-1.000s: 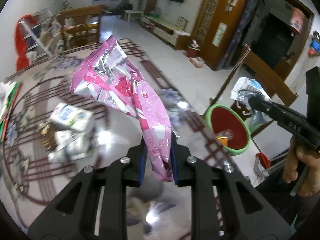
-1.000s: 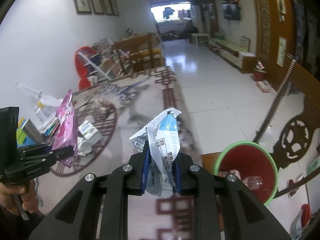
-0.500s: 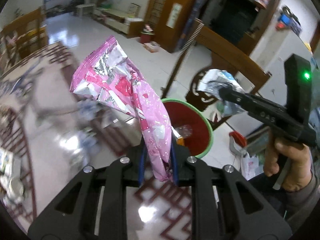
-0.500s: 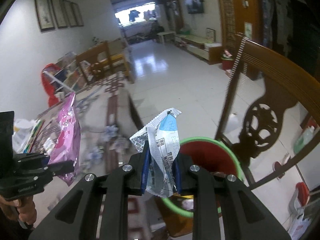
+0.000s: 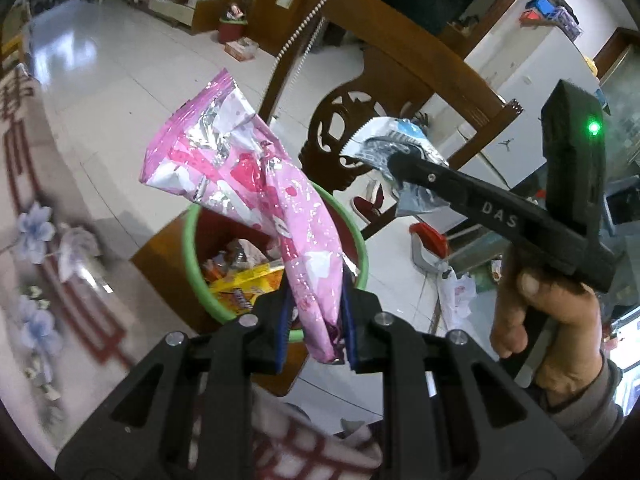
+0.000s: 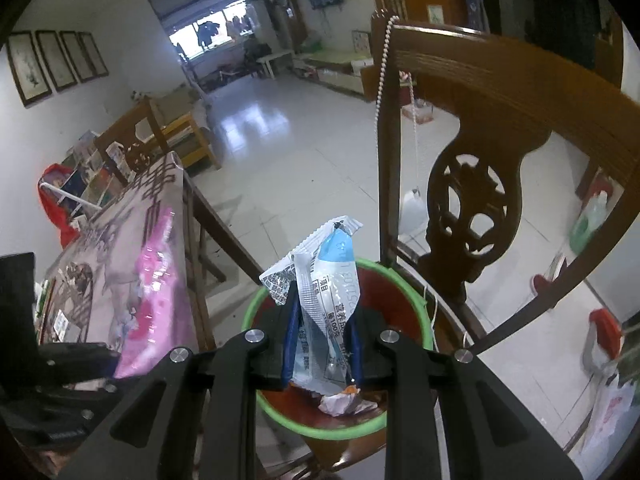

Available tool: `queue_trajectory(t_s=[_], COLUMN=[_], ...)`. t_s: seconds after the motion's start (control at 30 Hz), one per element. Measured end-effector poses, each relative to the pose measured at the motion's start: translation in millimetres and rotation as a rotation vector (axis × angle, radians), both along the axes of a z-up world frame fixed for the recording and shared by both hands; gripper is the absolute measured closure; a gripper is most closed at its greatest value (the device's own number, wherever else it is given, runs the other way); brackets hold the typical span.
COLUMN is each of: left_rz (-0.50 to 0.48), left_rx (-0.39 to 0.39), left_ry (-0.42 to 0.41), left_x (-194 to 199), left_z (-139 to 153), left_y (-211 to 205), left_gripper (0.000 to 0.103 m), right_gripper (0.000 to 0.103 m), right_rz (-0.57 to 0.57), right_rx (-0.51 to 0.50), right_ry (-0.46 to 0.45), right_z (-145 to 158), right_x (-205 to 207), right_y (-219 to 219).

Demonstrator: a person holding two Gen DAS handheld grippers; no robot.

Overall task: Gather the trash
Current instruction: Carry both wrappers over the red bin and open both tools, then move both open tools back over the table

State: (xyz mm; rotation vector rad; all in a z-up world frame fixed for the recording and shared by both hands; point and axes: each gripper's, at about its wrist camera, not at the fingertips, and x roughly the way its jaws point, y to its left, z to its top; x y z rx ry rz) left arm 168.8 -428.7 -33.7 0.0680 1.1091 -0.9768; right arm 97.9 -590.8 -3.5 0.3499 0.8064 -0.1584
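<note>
Pink heart-patterned wrapper, green-rimmed bin

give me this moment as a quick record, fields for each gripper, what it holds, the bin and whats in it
left gripper: shut on the pink wrapper, held above the bin
right gripper: shut on the white and blue wrapper, held over the bin's mouth
bin: red inside, green rim, standing on the floor beside the wooden chair
bin contents: yellow and orange packaging, crumpled paper
released yet: no, both wrappers are clamped
</note>
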Motion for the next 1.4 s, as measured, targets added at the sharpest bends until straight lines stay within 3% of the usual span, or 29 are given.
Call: queue_trajectory(t_s=[0.3, 0.33, 0.4, 0.43, 0.47, 0.73, 0.97, 1.17, 1.4], left_rz=[-0.031, -0.031, -0.033, -0.028, -0.022, 0.005, 0.103, 0.194, 0.312], left_rx=[0.023, 0.027, 0.028, 0.021, 0.016, 0.05, 0.065, 0.062, 0.049], left_ry=[0.037, 0.036, 0.041, 0.036, 0.027, -0.004, -0.029, -0.053, -0.111], left_x=[-0.8, -0.9, 1.0, 0.5, 0.2, -3.2, -3.2, -2.9, -8.9], left_z=[-16.5, -17.0, -19.8, -20.1, -19.5, -21.6, -18.1, -3.5, 23.0], left_y=[-20.6, -20.6, -25.0, -24.6, -24.9, -13.4, 17.7, 58.3, 122.2], left_gripper=[0.081, 0.076, 0.044, 0.02, 0.016, 0.006, 0.006, 0.006, 0.006], right_gripper=[0.08, 0.079, 0.064, 0.06, 0.053, 0.034, 0.01, 0.008, 0.008], right_rz=[0.011, 0.002, -0.008, -0.016, -0.022, -0.037, -0.053, -0.048, 0.021], right_rx=[-0.026, -0.029, -0.026, -0.024, -0.024, -0.041, -0.048, -0.037, -0.074], right_ry=[0.021, 0.023, 0.022, 0.017, 0.012, -0.014, -0.041, -0.058, -0.089], right_z=[-1.5, -1.2, -1.9, -1.0, -0.4, 5.9, 12.1, 21.3, 38.7], right_x=[9.7, 9.9, 9.3, 8.5, 7.4, 4.8, 4.9, 8.2, 19.7], right_y=[5.2, 4.5, 2.7, 1.7, 1.6, 3.4, 8.9, 23.3, 72.4])
